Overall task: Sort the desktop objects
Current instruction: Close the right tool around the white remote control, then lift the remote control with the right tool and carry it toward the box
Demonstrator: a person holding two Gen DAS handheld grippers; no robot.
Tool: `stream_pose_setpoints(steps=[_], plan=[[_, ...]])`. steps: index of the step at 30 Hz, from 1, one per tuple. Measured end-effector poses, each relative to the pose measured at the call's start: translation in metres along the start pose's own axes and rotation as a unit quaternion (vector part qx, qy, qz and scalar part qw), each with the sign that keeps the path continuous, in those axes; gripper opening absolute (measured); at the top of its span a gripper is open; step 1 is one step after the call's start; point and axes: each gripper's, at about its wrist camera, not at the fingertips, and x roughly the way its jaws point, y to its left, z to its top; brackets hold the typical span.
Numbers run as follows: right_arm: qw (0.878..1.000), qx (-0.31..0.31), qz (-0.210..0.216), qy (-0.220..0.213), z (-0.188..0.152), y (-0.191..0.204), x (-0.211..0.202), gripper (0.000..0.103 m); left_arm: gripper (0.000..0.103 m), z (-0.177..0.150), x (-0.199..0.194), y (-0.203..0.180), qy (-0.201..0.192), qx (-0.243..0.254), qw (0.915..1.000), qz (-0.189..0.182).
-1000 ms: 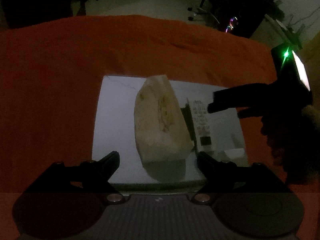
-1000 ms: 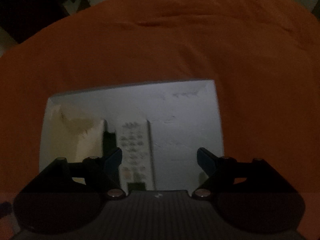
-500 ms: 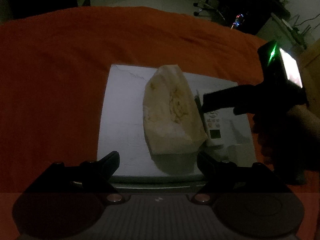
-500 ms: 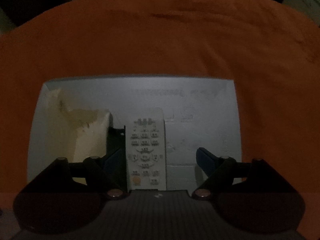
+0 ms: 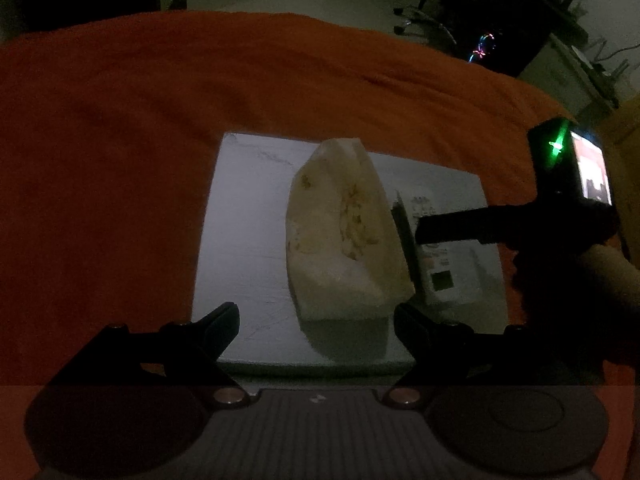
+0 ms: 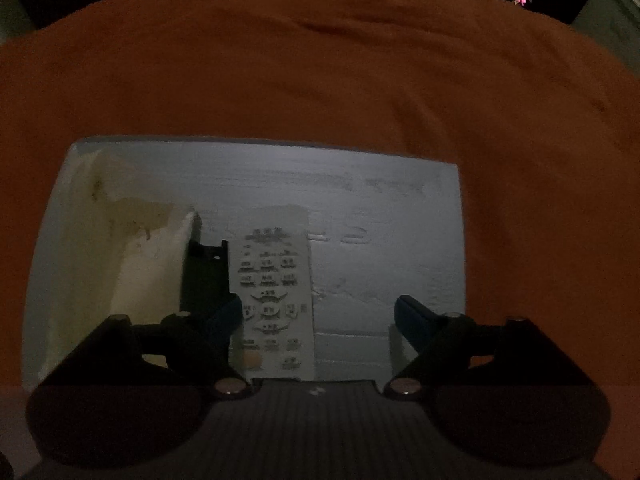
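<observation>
both wrist views look down, sharing the white tray [image 5: 248, 240].

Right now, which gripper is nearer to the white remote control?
Right. The right gripper hangs open just above the remote control, its fingers either side. The left gripper is open in front of the cream pouch beside it.

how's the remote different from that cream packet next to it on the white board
The remote is flat, slim and rectangular, covered in rows of buttons; the cream packet is bulky, rounded and soft-looking, with faint brownish markings. The remote lies low on the white board, while the packet stands well above it. The remote sits between the open jaws of the right gripper; the packet sits ahead of the left gripper. Both are pale and rest side by side on the board.
</observation>
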Motion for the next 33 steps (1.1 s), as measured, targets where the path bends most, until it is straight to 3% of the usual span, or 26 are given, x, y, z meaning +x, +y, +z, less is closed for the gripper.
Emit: stream_pose_setpoints(steps=[5, 12, 15, 19, 21, 24, 27, 30, 31, 33], plan=[[1.000, -0.018, -0.014, 0.001, -0.001, -0.007, -0.002, 0.085, 0.083, 0.018, 0.008, -0.021, -0.008, 0.006, 0.9999, 0.001], [1.000, 0.004, 0.002, -0.010, 0.006, -0.034, -0.006, 0.084, 0.083, 0.044, 0.041, -0.069, -0.030, -0.007, 0.9986, -0.042], [0.999, 0.036, 0.031, -0.025, 0.007, -0.058, -0.017, 0.084, 0.074, 0.043, 0.056, -0.082, -0.032, -0.003, 0.9984, -0.046], [0.996, 0.053, 0.058, -0.049, 0.007, -0.082, -0.028, 0.084, 0.064, 0.036, 0.073, -0.094, -0.031, 0.038, 0.9980, -0.040], [0.995, 0.036, 0.068, -0.062, 0.006, -0.087, -0.032, 0.083, 0.060, 0.034, 0.083, -0.094, -0.023, 0.056, 0.9973, -0.041], [0.993, -0.050, 0.075, -0.077, 0.000, -0.078, -0.040, 0.079, 0.051, 0.034, 0.098, -0.090, -0.006, 0.070, 0.9959, -0.056], [0.985, -0.132, 0.072, -0.088, -0.005, -0.068, -0.041, 0.074, 0.051, 0.036, 0.111, -0.086, 0.005, 0.084, 0.9945, -0.062], [0.981, -0.148, 0.090, -0.086, -0.006, -0.064, -0.040, 0.068, 0.048, 0.039, 0.116, -0.082, 0.006, 0.089, 0.9948, -0.049], [0.981, -0.147, 0.095, -0.084, -0.006, -0.063, -0.038, 0.065, 0.045, 0.041, 0.116, -0.079, 0.007, 0.089, 0.9949, -0.047], [0.980, -0.153, 0.096, -0.079, -0.006, -0.058, -0.035, 0.060, 0.028, 0.044, 0.117, -0.074, 0.009, 0.089, 0.9951, -0.043]])
